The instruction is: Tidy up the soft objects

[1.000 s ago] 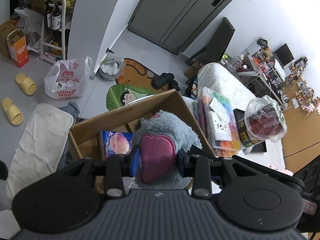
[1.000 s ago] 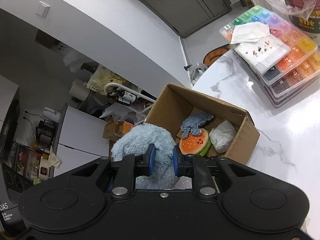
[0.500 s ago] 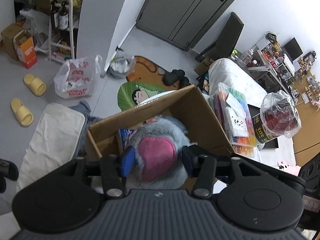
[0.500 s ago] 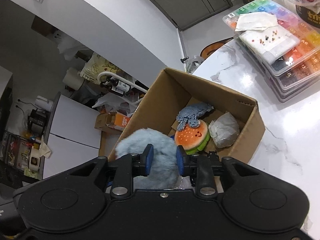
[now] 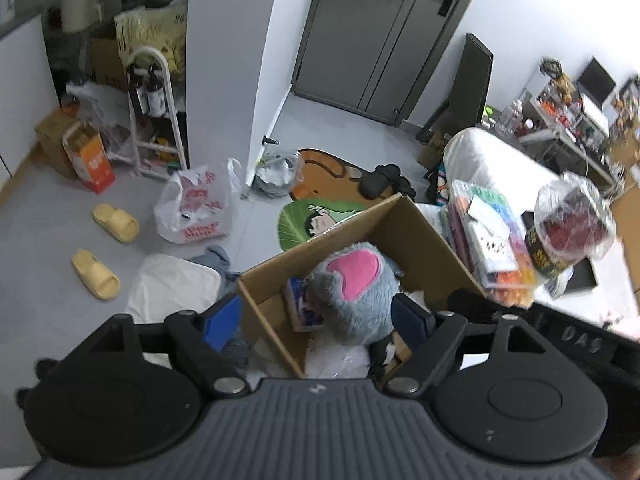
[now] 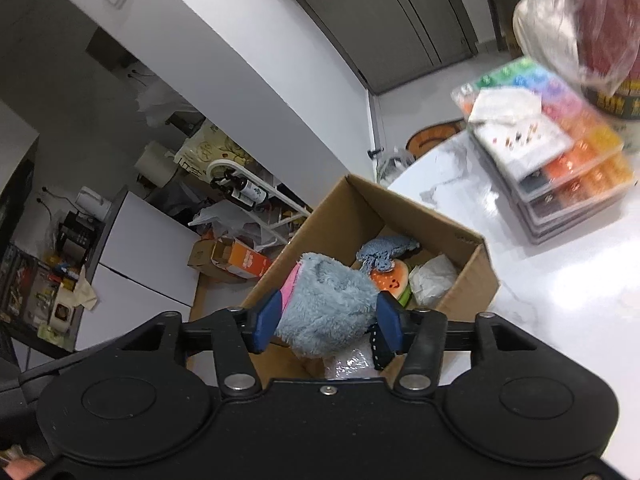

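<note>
Although the left wrist view is partly filled by our own tool, we see the left gripper (image 5: 316, 316) with its jaws wide apart, straddling the near wall of the cardboard box (image 5: 420, 236). The grey plush toy (image 5: 352, 296) sits inside the box, its pink patch facing up and away from us, its long axis running from near us towards the far corner. A printed packet (image 5: 298, 308) lies beside it.

In the right wrist view, the right gripper (image 6: 326, 322) also has its jaws apart, one on each side of the plush toy (image 6: 328, 304) without squeezing it. A burger-shaped toy (image 6: 390, 278) and a white bag (image 6: 432, 280) lie deeper in the box (image 6: 472, 276), which stands on the white worktop (image 6: 560, 280).

We judge the plush is just released into the box; next we would lift both tools clear and look for another soft item.
</note>
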Demonstrator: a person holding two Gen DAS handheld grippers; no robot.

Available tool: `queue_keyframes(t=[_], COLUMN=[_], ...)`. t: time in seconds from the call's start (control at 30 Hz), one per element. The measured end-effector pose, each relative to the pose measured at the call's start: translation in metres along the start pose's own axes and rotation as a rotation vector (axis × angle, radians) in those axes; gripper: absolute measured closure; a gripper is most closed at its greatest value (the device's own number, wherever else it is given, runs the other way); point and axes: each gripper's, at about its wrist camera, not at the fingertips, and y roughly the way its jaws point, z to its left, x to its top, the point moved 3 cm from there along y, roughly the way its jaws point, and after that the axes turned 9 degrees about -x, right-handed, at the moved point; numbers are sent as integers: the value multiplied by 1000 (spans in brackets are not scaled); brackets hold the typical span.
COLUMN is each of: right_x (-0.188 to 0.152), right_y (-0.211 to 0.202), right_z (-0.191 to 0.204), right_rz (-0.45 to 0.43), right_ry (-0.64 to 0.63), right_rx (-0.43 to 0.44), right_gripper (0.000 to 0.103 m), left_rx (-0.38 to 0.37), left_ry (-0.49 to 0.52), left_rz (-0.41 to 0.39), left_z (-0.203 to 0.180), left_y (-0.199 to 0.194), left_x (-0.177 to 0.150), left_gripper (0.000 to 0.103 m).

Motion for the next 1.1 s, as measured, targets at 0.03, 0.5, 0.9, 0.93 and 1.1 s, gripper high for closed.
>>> queue_keyframes(t=[0.03,0.5,0.9,0.93,1.1], right_x=[-1,-13,-33,-34,-42], right_y=[-5,-82,-141,-145,-163], right_z=[0,-3,-19,-19,-22], right_rz=[-10,-148,-224,-230,-242], right_ry=[-10,-135,-185,-188,-198], right_rx=[-5,-88,-175,-179,-194], right_gripper=[43,12,0,0,0], left_rx=[8,83,27,22,8], left_ry=[12,176,274,277,295], left_rz=[-1,-57,-69,-71,-86], left_z=[-2,-35,-76,-80,-89], left_y=[-3,-57,-89,-91,-105], left_x=[-2,-29,-64,-66,-77], left_gripper=[20,15,12,12,12])
